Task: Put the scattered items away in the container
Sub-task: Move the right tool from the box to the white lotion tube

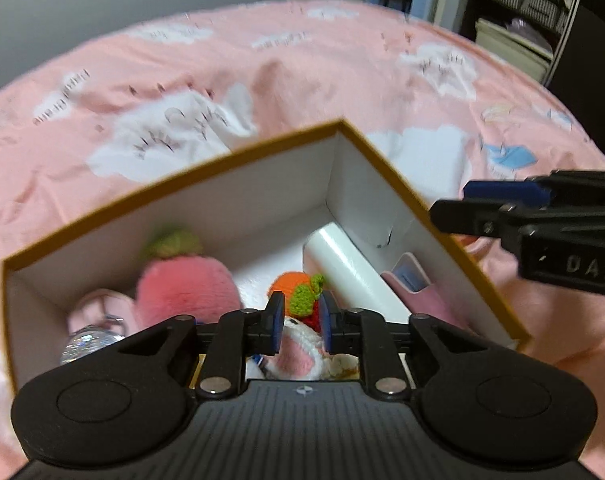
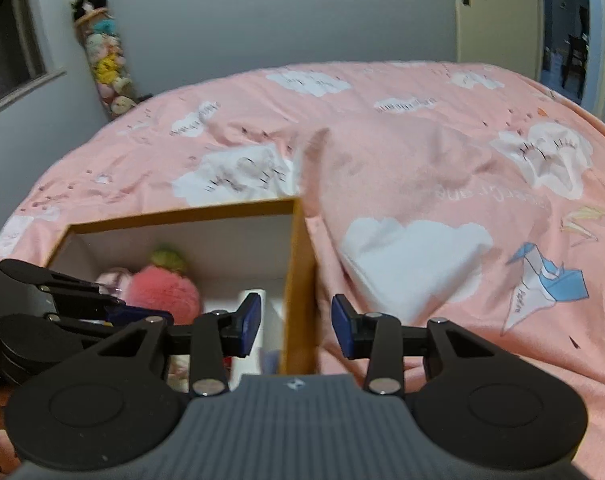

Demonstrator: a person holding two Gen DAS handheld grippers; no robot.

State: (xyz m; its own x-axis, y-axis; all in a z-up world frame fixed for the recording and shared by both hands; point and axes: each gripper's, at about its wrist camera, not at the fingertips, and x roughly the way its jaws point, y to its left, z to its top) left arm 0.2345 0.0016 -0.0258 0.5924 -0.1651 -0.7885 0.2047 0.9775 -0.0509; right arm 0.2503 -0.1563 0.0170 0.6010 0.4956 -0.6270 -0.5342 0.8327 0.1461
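We see a pink bedspread (image 2: 402, 160) printed with white clouds, dark lash marks and a blue and white paper crane (image 2: 542, 284). The box (image 1: 238, 152) has a mustard-yellow rim and outside and white inner walls. In it lie a fuzzy pink plush fruit (image 1: 182, 284) with a green top, a white cylinder (image 1: 342, 260), an orange crocheted ball (image 1: 288, 282) and a lime-green crocheted leaf (image 1: 304, 298). Both black grippers carry blue pads (image 2: 342, 320).

Two close wrist views across the bed (image 2: 422, 168), box (image 1: 238, 152) shared.
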